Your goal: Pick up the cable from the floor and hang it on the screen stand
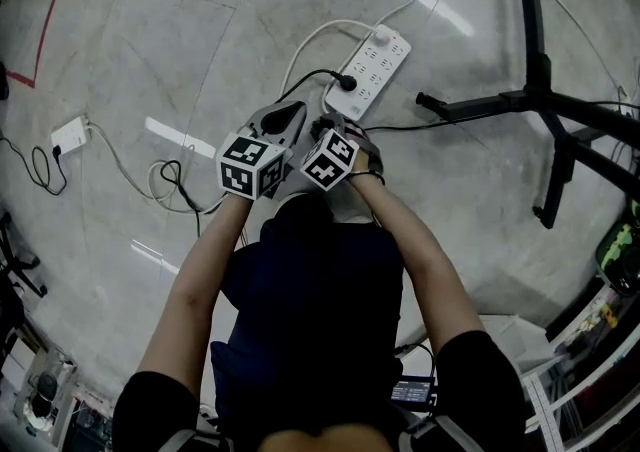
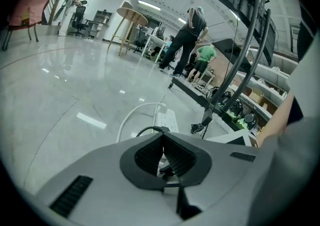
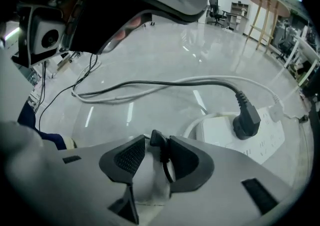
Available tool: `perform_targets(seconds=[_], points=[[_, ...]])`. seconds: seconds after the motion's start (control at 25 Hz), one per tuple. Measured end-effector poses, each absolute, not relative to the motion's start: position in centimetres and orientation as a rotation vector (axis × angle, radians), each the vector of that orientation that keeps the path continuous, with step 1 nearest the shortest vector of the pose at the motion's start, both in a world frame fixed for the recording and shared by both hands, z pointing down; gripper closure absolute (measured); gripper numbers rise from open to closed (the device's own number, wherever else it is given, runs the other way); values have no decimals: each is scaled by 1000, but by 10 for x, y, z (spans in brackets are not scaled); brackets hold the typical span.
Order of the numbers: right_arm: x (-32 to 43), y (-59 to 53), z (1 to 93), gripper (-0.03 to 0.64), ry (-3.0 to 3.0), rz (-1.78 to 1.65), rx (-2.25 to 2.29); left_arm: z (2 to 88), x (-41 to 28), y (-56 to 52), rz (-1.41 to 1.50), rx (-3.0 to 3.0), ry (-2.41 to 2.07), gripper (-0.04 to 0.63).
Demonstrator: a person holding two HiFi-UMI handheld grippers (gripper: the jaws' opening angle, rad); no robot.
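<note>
- Head view: the left gripper (image 1: 288,118) and right gripper (image 1: 329,127) sit side by side low over the floor, just near of one white power strip (image 1: 378,62). The black cable (image 1: 305,75) arcs from its plug (image 1: 348,83) leftward, then nearer, to the left gripper. One black screen stand (image 1: 540,90) spreads its legs at right, and one white adapter (image 1: 68,135) lies at left.
- Left gripper view: the jaws are pinched together on the cable (image 2: 145,130), which comes in from the left at their tips. The strip (image 2: 167,119) lies beyond and the stand (image 2: 250,60) rises at right.
- Right gripper view: the jaws stand apart. A stretch of cable (image 3: 160,145) is between them, against the right pad only. The cable's long run lies left to right across the floor, ending at one plug (image 3: 247,117), with a white cord (image 3: 125,97) alongside.
</note>
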State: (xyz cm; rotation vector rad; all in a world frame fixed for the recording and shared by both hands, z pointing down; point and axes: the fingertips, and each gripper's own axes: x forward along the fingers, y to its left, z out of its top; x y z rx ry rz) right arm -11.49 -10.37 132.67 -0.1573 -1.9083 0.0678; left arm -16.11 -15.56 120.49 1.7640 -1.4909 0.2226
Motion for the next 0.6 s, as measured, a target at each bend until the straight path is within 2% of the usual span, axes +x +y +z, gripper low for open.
perform_targets(seconds=[0.28,0.6], points=[[-100,-122,1282,448,-1933,139,-97,1171,-158,-154,258,1755,-1491,588],[-93,-152,1167,449,-1983,187,10,1071,-137,-163,248,1802,-1468,588]])
